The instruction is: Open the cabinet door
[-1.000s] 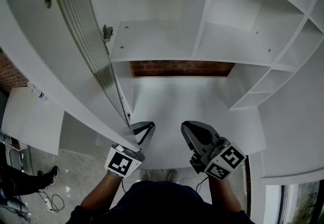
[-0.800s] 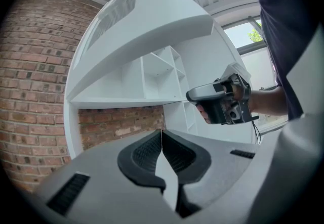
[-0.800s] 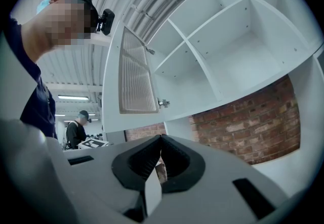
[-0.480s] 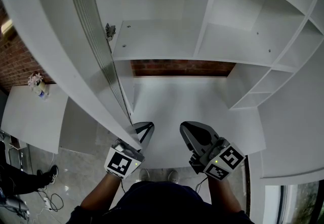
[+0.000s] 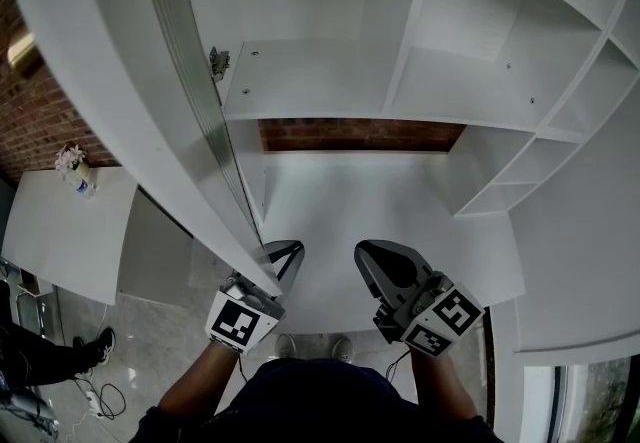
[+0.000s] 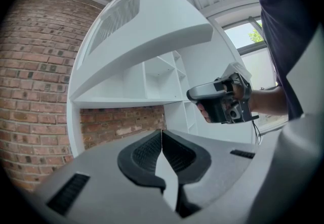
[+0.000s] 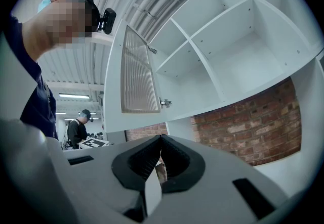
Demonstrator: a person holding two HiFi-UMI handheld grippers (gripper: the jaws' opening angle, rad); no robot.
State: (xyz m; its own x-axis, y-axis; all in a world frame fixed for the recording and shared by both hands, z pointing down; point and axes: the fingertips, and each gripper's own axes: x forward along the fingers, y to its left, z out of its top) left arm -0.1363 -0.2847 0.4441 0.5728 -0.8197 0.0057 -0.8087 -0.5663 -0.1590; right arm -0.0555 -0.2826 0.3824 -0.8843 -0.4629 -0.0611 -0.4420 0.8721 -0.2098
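The cabinet door (image 5: 190, 121), white-framed with a ribbed glass panel, stands swung out to the left on its hinge (image 5: 216, 61); its lower edge runs just above my left gripper (image 5: 284, 255). That gripper is shut with nothing in it, and its jaws meet at the tips in the left gripper view (image 6: 162, 133). My right gripper (image 5: 364, 257) hangs beside it, also shut and empty (image 7: 161, 138). The right gripper view shows the door (image 7: 136, 79) open beside bare shelves. Neither gripper touches the door.
A white shelving unit (image 5: 480, 81) with open, empty compartments fills the upper right. A brick wall (image 5: 360, 134) shows behind a white counter (image 5: 370, 211). A white table (image 5: 60, 231) with a small bottle stands at the left. A person (image 7: 78, 128) stands far off.
The door has swung further out to the left, baring more brick wall and the table at the left. Both grippers have kept still.
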